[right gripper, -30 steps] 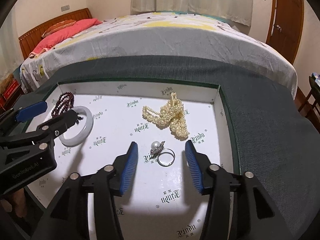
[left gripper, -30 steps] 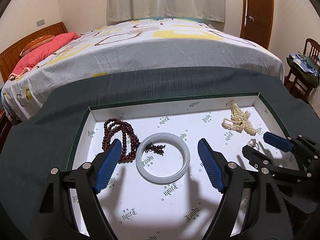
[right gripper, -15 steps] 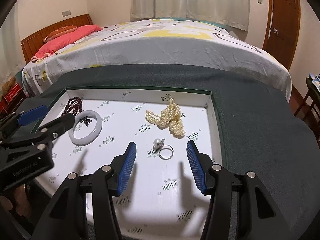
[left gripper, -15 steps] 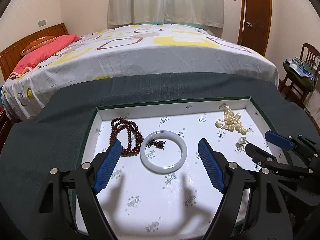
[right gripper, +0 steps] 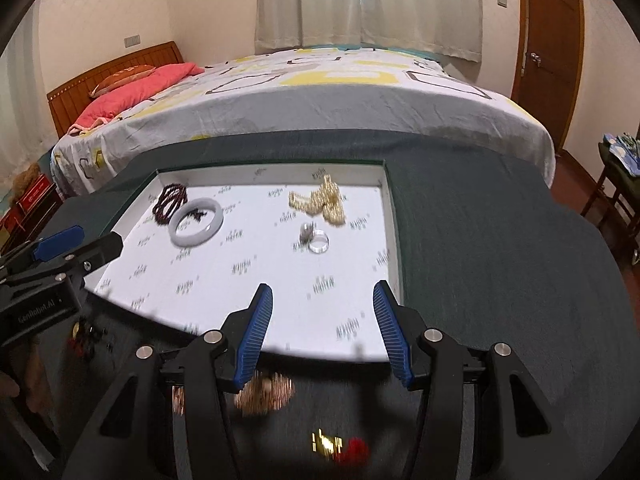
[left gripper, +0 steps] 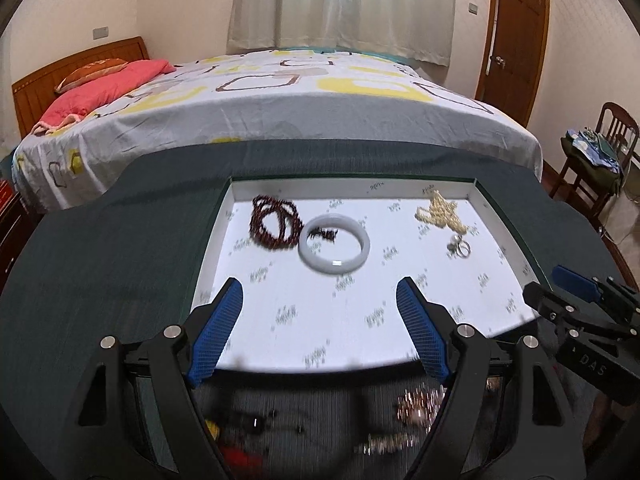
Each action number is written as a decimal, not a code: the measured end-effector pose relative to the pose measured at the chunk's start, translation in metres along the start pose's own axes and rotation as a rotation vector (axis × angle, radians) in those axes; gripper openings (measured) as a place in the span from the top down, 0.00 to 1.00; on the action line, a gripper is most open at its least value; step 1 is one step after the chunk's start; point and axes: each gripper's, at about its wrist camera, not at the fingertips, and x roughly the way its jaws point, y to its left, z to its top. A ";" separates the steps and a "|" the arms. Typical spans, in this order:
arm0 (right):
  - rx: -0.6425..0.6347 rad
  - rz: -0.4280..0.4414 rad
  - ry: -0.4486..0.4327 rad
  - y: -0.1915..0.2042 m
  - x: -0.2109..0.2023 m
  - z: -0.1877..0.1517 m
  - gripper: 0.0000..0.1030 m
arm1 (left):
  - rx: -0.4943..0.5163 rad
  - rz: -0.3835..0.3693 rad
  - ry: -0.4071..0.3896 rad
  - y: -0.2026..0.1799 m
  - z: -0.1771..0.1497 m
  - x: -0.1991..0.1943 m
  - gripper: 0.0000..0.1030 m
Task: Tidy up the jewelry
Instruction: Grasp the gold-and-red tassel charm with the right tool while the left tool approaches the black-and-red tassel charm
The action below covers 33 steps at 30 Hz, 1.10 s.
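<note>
A white-lined tray (left gripper: 224,216) (right gripper: 394,240) on the dark cloth holds a dark red bead string (left gripper: 274,222) (right gripper: 170,199), a pale jade bangle (left gripper: 334,246) (right gripper: 195,227), a pearl necklace (left gripper: 440,214) (right gripper: 320,202) and a pearl ring (left gripper: 460,247) (right gripper: 318,242). My left gripper (left gripper: 320,326) is open and empty over the tray's near edge. My right gripper (right gripper: 322,330) is open and empty over the near right part. Blurred loose jewelry lies in front of the tray: a gold-pink cluster (left gripper: 418,404) (right gripper: 266,394), a red piece (left gripper: 236,454) (right gripper: 352,450).
The dark cloth table (left gripper: 100,260) (right gripper: 500,260) stands against a bed (left gripper: 280,108) (right gripper: 320,92). A wooden chair (left gripper: 600,160) with clothes stands at the right. A door (left gripper: 516,36) is behind it. The right gripper shows in the left wrist view (left gripper: 560,292).
Both grippers have pulled back and up from the tray. The tray items now lie farther off, and loose jewelry in front of the tray has come into view.
</note>
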 end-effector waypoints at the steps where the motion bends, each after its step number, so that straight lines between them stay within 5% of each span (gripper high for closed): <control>1: 0.003 -0.002 0.001 0.000 -0.003 -0.005 0.50 | -0.006 0.003 -0.004 0.001 -0.004 -0.005 0.25; 13: 0.046 -0.028 0.056 -0.012 -0.014 -0.063 0.50 | -0.067 0.048 0.014 0.017 -0.057 -0.038 0.25; 28: 0.039 -0.018 0.102 -0.010 -0.005 -0.073 0.50 | -0.094 0.102 0.045 0.034 -0.087 -0.046 0.25; 33: 0.033 -0.019 0.101 -0.009 -0.008 -0.074 0.60 | -0.098 0.110 0.050 0.037 -0.088 -0.044 0.25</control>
